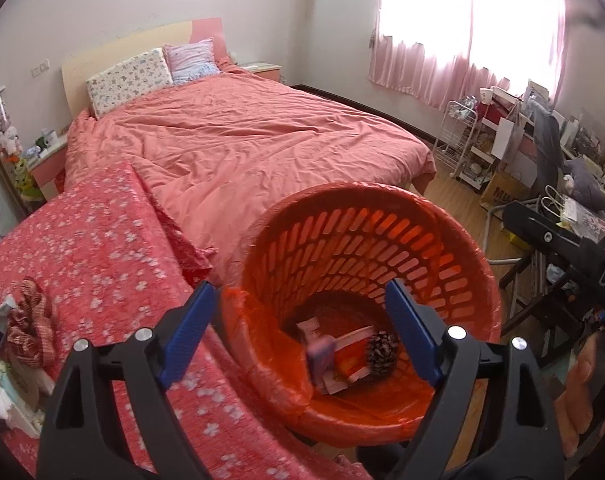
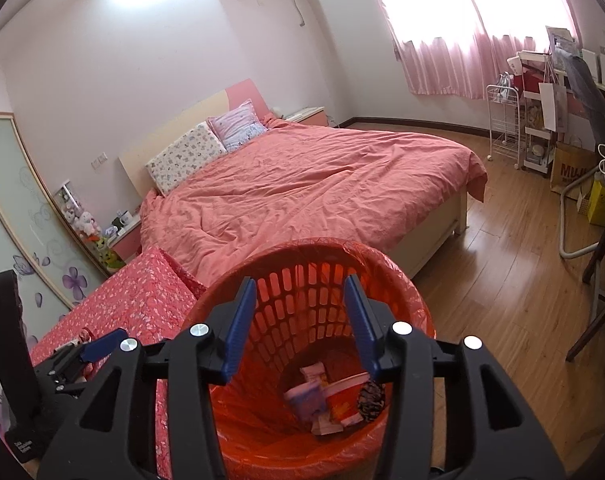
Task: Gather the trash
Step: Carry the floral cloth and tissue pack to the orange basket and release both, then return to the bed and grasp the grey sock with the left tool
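An orange slotted waste basket (image 1: 382, 240) lined with an orange bag stands beside the table. At its bottom lie a pine cone (image 1: 382, 350), a red-and-white packet (image 1: 352, 362) and a blurred pink wrapper (image 1: 320, 354). My left gripper (image 1: 300, 292) is open and empty over the table edge and the basket's near rim. My right gripper (image 2: 300, 282) hangs open above the basket (image 2: 310, 264), nothing between its blue pads; the wrapper (image 2: 306, 394) and pine cone (image 2: 370, 398) lie below it. The left gripper's blue finger (image 2: 102, 340) shows at the right wrist view's left.
A table with a red floral cloth (image 1: 102, 248) sits left of the basket, carrying a red ribbon bow (image 1: 28, 320) and small boxes. A bed with a pink duvet (image 1: 242, 140) lies beyond. Cluttered shelves and a chair (image 1: 542, 152) stand right; wooden floor (image 2: 502, 280) runs between.
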### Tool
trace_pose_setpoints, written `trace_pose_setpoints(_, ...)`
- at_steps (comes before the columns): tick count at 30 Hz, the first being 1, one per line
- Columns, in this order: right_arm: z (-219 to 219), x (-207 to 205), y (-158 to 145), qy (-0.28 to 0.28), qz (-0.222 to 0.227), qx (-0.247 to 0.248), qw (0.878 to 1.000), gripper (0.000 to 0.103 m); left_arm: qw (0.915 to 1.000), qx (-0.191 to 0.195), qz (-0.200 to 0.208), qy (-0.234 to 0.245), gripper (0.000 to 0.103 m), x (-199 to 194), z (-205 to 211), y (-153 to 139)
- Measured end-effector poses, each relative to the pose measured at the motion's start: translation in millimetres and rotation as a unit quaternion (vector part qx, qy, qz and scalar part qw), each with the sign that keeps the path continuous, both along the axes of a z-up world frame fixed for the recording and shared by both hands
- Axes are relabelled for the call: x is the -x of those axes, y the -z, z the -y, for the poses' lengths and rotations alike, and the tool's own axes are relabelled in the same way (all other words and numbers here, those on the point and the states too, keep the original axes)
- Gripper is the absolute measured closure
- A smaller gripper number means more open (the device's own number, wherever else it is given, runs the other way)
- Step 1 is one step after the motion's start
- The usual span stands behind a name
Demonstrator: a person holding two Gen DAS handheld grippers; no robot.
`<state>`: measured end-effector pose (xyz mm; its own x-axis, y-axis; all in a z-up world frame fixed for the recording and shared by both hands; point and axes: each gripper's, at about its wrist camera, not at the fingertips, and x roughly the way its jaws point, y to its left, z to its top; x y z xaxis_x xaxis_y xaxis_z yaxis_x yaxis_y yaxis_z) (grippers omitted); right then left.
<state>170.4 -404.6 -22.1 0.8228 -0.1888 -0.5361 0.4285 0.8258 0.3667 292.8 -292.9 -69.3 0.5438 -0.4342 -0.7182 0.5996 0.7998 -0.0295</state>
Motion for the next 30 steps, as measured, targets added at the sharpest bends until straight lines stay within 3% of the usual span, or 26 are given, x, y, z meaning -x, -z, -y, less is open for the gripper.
trace_pose_setpoints(9, -20.8, -1.7, -8.4, -0.016, -0.006, 0.024, 1.000, 0.055, 0.9981, -0.023, 0.023, -0.053, 0.018, 7.9, -61.1, -11.5)
trace_pose_setpoints(18, -76.3, -14.7, -15.0, -0.073, -0.016, 0.062, 0.995, 0.051, 0.9887, -0.045, 0.047, -0.135, 0.018, 18.6, -173.5, -21.5)
trace_pose_setpoints(23, -114.7, -26.9, -11.4, -0.118, -0.030, 0.075, 0.990, 0.050, 0.9748, -0.045, 0.040, -0.215, 0.019, 12.0, -257.3, -22.8)
trace_pose_setpoints(30, -179.4, -52.6, 4.1, -0.185, -0.063, 0.085, 0.977, 0.050, 0.9396, -0.043, 0.013, -0.339, 0.030, -10.4, -385.5, -13.6)
